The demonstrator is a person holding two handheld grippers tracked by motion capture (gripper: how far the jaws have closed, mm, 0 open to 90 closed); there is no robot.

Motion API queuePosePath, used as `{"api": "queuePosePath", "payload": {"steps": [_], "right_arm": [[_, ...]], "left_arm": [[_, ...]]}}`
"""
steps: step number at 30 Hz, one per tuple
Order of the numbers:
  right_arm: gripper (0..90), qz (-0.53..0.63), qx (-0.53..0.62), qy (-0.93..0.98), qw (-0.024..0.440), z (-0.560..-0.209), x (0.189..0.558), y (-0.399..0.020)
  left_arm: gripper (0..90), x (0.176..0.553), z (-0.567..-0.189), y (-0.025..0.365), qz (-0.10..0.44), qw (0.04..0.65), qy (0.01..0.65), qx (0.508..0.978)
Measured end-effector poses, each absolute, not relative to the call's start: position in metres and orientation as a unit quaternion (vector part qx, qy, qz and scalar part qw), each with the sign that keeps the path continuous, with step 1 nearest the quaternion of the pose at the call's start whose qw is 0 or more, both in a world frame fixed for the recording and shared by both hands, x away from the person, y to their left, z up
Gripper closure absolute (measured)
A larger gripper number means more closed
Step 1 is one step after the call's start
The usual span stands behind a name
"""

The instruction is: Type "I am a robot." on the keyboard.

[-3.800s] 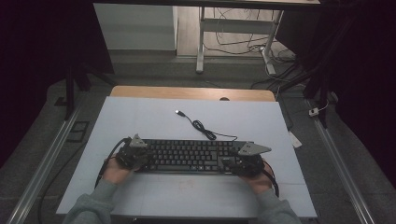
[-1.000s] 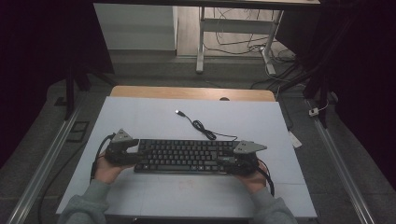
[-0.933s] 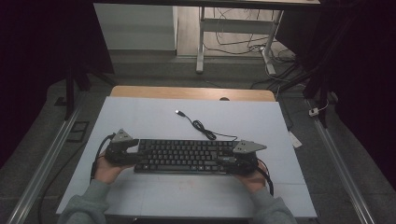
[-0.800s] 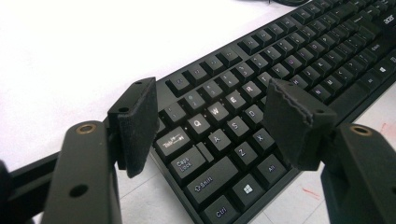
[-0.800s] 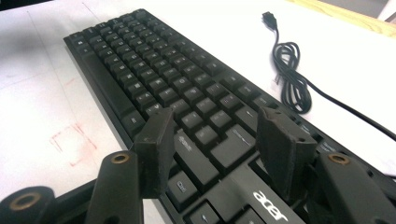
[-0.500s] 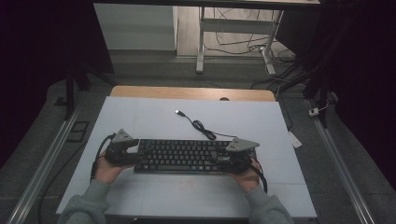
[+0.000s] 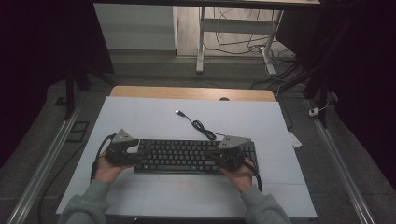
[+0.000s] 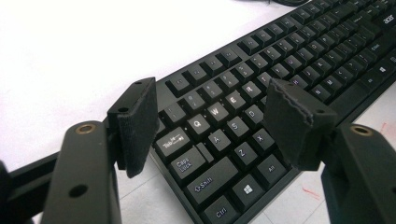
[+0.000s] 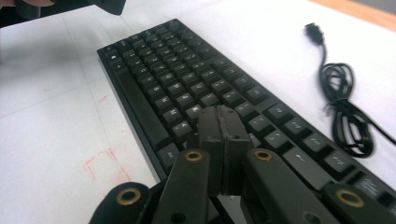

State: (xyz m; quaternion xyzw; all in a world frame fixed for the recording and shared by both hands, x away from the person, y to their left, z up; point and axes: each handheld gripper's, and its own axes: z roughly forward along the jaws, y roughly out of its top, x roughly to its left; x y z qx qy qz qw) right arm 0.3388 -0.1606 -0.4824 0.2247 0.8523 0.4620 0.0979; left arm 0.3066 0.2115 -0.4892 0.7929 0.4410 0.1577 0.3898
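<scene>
Now we are working at the black keyboard (image 7: pixel 194 156), lying flat near the middle of the white tabletop (image 7: pixel 154 109). Our left tongs (image 8: pixel 219 123) are standing wide over its left end. Our right tongs (image 9: pixel 219 122) have just been closing, pads pressed together with nothing between them, over its right keys.
</scene>
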Motion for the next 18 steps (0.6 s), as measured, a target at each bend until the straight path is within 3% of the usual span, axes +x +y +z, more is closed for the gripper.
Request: {"api": "queuePosePath", "payload": {"steps": [18], "right_arm": [[89.8, 0.425, 0.201, 0.881, 0.062, -0.505, 0.349, -0.099]], "left_arm": [[34.9, 0.307, -0.491, 0.209, 0.157, 0.384, 0.439, 0.797]]}}
